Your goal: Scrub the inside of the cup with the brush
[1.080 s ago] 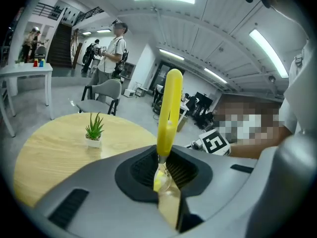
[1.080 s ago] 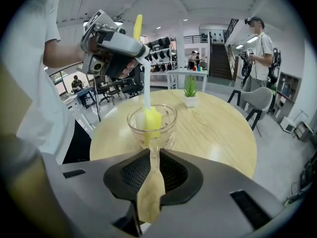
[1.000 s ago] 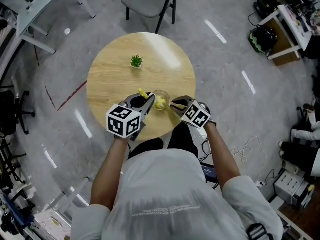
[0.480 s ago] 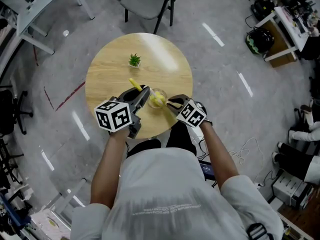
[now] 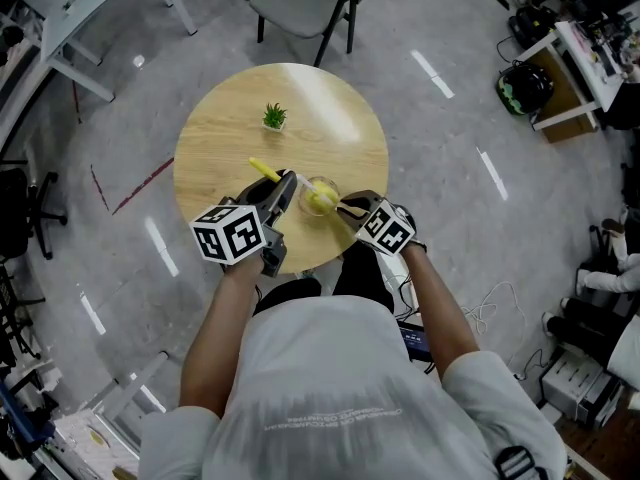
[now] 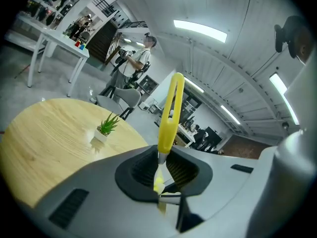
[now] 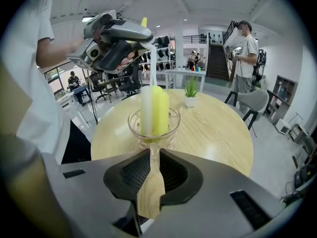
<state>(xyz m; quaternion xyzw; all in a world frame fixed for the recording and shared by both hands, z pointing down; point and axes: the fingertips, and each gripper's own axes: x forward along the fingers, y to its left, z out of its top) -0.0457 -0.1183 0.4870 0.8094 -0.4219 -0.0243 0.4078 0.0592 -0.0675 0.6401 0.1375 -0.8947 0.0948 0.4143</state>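
The left gripper (image 6: 159,168) has its jaws pressed together on the thin neck of the brush (image 6: 168,114), whose yellow handle sticks up past them. The right gripper (image 7: 151,155) has its jaws partly closed, pinching a clear glass part on the near side of the cup (image 7: 173,122), probably its handle. The cup stands upright on the round wooden table (image 7: 218,128), with the brush's yellow and white sponge head (image 7: 157,108) down inside it.

The likely trouble is leverage. The pinch on smooth glass looks narrow, so a hard sideways scrub could twist the cup out of the right jaws or tip it. A steep pull could lift the sponge clear of the rim.

The left gripper view shows the grip on the brush and a small potted plant (image 6: 106,128), but no cup. The right gripper view shows the sponge seated in the cup and the left gripper above it. Only the head view shows the cup sitting near the table's near edge, which makes a slide risky.
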